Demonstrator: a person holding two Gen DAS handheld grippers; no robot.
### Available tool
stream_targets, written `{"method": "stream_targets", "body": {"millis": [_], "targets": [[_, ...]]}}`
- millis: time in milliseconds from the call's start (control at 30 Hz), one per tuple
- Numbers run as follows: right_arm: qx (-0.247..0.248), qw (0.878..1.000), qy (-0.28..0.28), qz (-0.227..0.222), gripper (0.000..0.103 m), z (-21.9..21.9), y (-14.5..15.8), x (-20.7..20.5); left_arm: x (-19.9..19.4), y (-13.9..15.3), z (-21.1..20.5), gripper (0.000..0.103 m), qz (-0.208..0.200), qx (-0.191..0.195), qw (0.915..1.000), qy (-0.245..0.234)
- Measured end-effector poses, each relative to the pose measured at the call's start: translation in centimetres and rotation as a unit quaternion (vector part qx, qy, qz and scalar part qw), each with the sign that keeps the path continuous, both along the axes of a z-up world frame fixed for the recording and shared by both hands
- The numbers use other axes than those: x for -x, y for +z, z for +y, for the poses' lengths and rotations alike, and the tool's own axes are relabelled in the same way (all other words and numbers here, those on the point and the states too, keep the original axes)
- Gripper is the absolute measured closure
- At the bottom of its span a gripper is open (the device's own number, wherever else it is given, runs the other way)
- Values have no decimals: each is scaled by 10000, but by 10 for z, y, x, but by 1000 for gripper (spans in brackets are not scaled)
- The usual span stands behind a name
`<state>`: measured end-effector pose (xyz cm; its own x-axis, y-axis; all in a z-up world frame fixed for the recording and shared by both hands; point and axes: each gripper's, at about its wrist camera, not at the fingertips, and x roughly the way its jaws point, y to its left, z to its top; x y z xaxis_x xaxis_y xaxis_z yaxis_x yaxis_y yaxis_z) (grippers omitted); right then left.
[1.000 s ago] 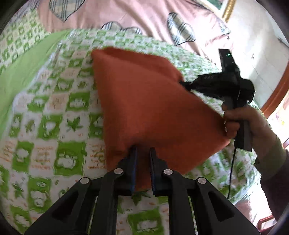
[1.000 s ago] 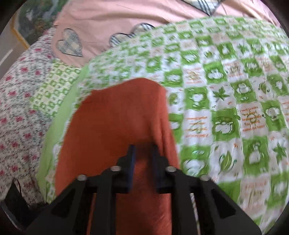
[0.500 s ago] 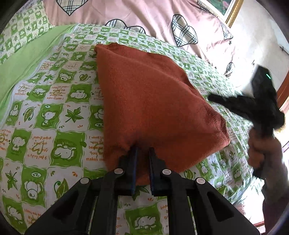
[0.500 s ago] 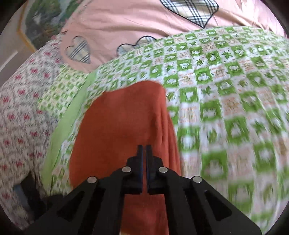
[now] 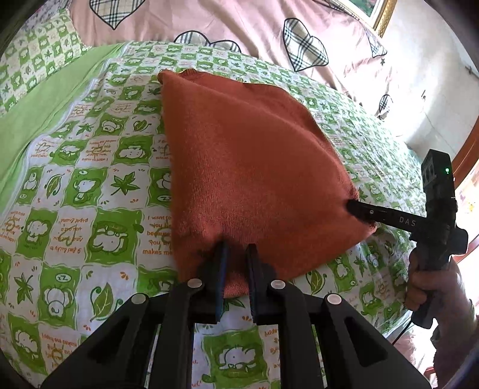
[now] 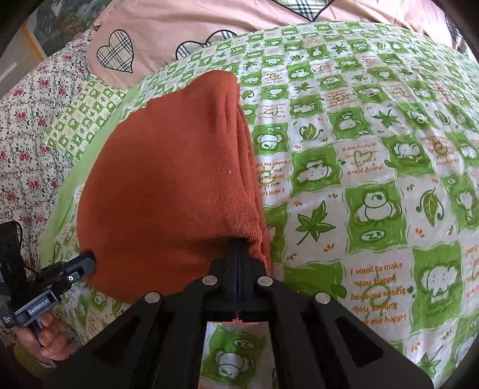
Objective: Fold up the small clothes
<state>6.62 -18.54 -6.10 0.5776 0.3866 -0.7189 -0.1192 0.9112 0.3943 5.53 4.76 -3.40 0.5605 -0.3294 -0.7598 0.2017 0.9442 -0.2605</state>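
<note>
Between the fingers of the left gripper [image 5: 236,254], the near hem of the rust-orange knitted garment [image 5: 248,155] is pinched, just as it was a second ago; this gripper has barely shifted. What has changed lies to its right. A second ago the right gripper [image 5: 354,209] held the cloth's right edge higher up. Half a second ago it had let go and swung clear, with its jaws shut on nothing. It has come back now, and its tip meets the garment's near right corner. In the right wrist view its jaws stand fully closed on that corner's hem [image 6: 239,242], a sliver of orange showing between the pads lower down. The person's hand [image 5: 431,287] grips its handle.

Left of the left gripper, the green-and-white checked quilt [image 5: 89,194] lies bare and flat, running out to a plain green band [image 5: 45,110] at the far left. Ahead, the garment lies spread across the quilt, folded, its far corner [image 5: 167,74] pointing away and stacked layers showing along its right edge [image 6: 242,143]. Beyond it, pink bedding with plaid hearts [image 5: 239,21] rises. Right of the right gripper, the quilt stretches wide and uncovered [image 6: 374,149]. A floral cloth [image 6: 27,134] borders the bed on the left of the right wrist view, behind the other gripper [image 6: 86,263]. No container shows in either view.
</note>
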Motion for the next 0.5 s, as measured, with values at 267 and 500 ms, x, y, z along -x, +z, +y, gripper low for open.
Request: {"method": "stream_targets", "body": {"millis": [267, 500], "targets": [[75, 9999, -69, 2, 103, 1, 2, 22, 12, 0, 1, 90, 4, -92, 10000, 38], [178, 9998, -77, 111, 100, 3, 8, 37, 24, 2, 10, 86, 200, 8, 9997, 103]]}}
